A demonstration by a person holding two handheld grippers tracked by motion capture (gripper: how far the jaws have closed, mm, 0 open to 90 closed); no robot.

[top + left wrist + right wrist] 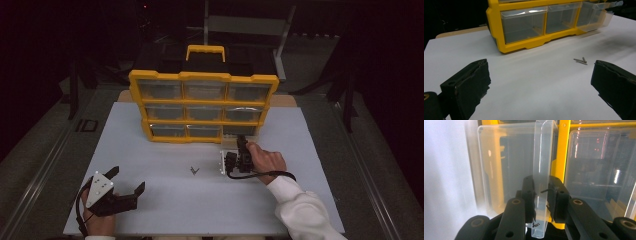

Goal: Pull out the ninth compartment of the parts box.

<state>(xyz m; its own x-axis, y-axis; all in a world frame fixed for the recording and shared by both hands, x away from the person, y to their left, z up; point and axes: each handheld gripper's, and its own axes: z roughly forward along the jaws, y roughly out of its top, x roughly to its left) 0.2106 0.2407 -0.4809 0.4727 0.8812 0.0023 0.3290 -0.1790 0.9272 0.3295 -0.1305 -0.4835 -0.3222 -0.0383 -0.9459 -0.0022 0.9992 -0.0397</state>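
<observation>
Near the table's right edge, my right gripper (541, 202) is clamped on the drawer (541, 170) by its front lip, at the cabinet (202, 105). Clear plastic: light, stiff, slick, so I pinch that lip. Left gripper (127, 182) rests gaping; screws (581, 60) lie mid-table.

White table (165, 210) holding a yellow drawer cabinet (202, 106) at twelve o'clock, with small screws (194, 171) lying near its centre.
</observation>
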